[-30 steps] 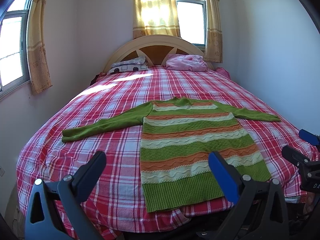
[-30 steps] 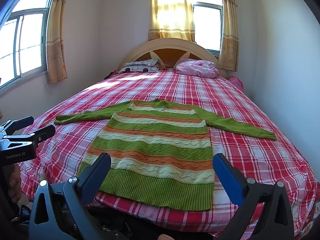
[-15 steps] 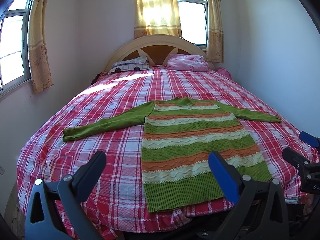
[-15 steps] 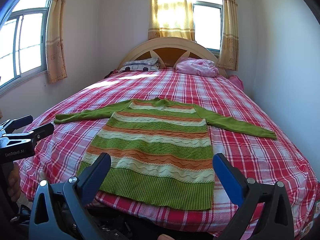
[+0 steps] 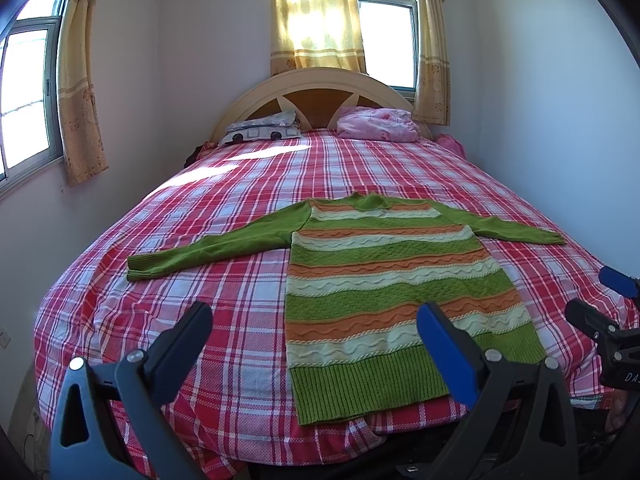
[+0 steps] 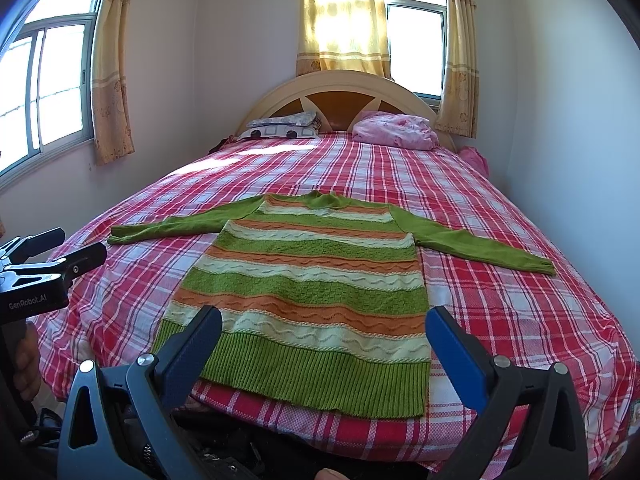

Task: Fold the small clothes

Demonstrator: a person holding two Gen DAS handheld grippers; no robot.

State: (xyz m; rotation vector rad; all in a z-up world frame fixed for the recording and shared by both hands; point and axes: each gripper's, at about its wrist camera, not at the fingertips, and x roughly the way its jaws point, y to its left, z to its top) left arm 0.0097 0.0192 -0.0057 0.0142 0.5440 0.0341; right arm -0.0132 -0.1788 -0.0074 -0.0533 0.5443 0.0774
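1. On the bed [image 6: 520, 208], near the foot end, the striped sweater [image 6: 312, 280] lay flat with its front up, hem toward the cameras and collar toward the headboard [image 6: 340, 92]. Laying it out like that makes sense to me: every edge was reachable from where the person stood.

2. Both sleeves were spread straight out to the sides, the left sleeve [image 5: 208, 248] and the right sleeve [image 6: 480, 246]. I'd guess that was so each one could be flipped inward over the body as a first fold.

3. The left gripper [image 5: 316, 332] hung just off the foot of the bed with its fingers wide apart and nothing between them. It sat off to the left of the sweater's body, roughly in line with that left sleeve.

4. The right gripper [image 6: 324, 334] was also spread wide and empty, lined up pretty squarely over the ribbed hem [image 6: 304, 376]. Neither one was touching the fabric.

5. Folding hadn't started as far as I could tell: no creases, nothing doubled over.

6. The pillow [image 6: 280, 126] and the pink bundle [image 6: 394, 132] were up by the headboard, well apart from the sweater, so there was room to work.

7. The knit looked thick and floppy, so a pinch at one corner would probably drag the rest along.
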